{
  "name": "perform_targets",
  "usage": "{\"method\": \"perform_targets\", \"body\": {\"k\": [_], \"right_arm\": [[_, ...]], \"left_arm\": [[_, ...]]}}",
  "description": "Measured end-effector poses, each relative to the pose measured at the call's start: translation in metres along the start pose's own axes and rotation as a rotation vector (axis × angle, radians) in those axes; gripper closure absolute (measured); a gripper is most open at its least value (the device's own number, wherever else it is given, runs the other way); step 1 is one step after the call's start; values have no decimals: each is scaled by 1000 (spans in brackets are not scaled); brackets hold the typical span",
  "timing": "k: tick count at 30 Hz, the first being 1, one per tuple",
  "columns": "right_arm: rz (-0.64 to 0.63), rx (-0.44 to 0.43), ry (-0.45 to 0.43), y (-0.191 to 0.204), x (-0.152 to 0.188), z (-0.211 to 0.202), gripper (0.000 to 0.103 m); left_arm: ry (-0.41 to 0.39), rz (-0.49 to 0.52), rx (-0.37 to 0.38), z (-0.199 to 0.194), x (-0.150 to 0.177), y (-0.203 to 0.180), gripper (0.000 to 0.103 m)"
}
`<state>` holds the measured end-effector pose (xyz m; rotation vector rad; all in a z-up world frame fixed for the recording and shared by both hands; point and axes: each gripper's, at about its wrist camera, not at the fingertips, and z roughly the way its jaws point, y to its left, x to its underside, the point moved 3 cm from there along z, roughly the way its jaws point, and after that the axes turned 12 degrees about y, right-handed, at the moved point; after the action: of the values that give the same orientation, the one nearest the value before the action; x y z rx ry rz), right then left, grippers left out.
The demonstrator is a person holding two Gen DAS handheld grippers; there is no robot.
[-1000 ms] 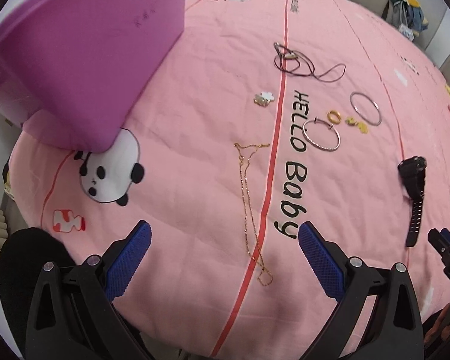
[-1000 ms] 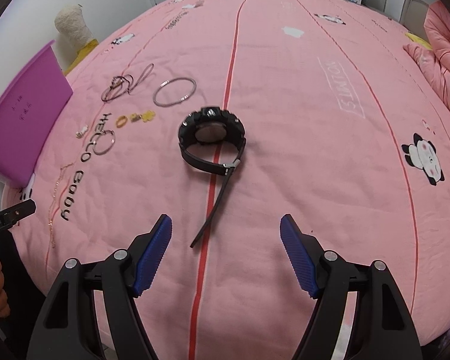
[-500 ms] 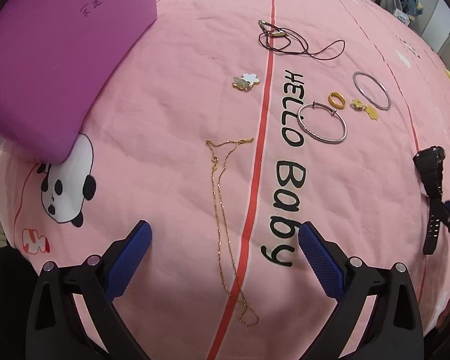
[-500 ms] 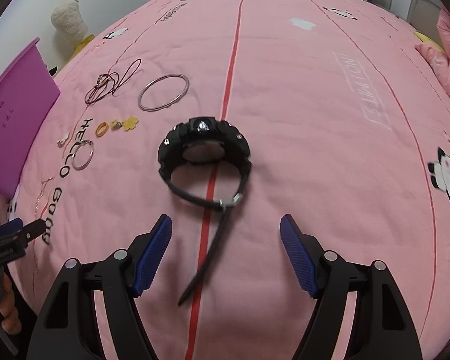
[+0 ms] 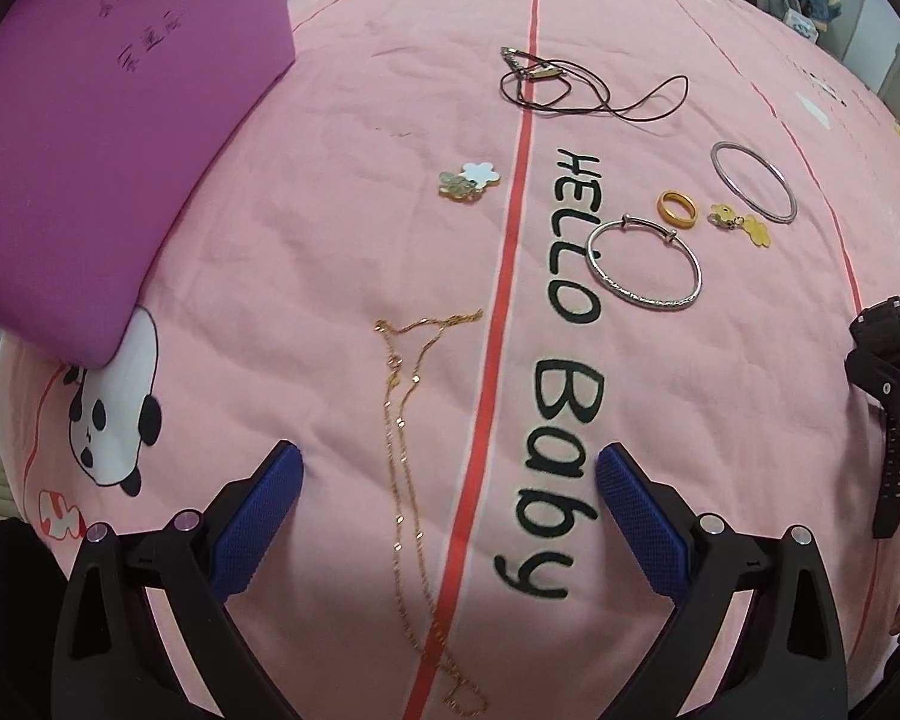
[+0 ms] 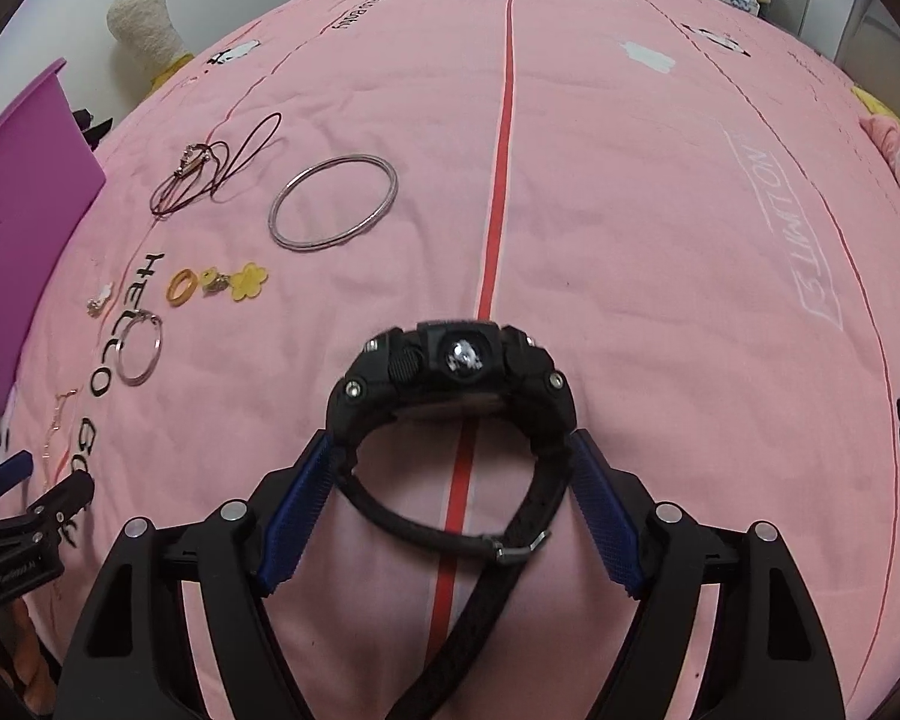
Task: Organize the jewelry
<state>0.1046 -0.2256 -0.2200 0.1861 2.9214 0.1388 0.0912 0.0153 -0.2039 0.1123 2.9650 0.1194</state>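
The right gripper (image 6: 453, 468) has its blue fingers (image 6: 297, 516) pinching the strap of the black watch (image 6: 450, 384) on both sides, on the pink bed (image 6: 660, 228). The left gripper (image 5: 447, 480) hangs with fingers spread wide either side of the thin gold chain (image 5: 405, 468). Beyond lie two silver bangles (image 5: 645, 264), a gold ring (image 5: 677, 207) and a purple box (image 5: 90, 138).

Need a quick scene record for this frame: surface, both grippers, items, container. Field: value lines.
surface: pink bedspread
right gripper: fingers on either side of the black watch strap; contact unclear
left gripper: open, above the gold chain, holding nothing
loose items: plain silver bangle, patterned silver bangle, gold ring, yellow flower charm, white flower charm, cord necklace
container: purple box, at the left
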Motion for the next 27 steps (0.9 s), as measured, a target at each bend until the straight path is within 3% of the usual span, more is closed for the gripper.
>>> {"method": "perform_targets", "body": {"k": [10, 13, 15, 19, 20, 23, 27], "right_arm": [[-18, 34, -41, 3, 2, 4, 27], [-19, 28, -51, 3, 3, 2, 32], [-17, 31, -59, 2, 4, 1, 36], [-14, 18, -62, 1, 5, -1, 36], [-11, 11, -61, 0, 5, -2, 36], [8, -25, -59, -3, 7, -4, 36], [2, -25, -62, -2, 11, -6, 37]], "left_arm": [[-35, -20, -3, 7, -7, -17, 10], [-48, 5, 39, 1, 1, -19, 34], [-53, 23, 57, -3, 3, -22, 59], [-40, 25, 111, -6, 6, -21, 85], [-35, 16, 127, -7, 5, -18, 96], [-17, -12, 186, -9, 3, -7, 100], [-38, 6, 188, -19, 5, -7, 101]]}}
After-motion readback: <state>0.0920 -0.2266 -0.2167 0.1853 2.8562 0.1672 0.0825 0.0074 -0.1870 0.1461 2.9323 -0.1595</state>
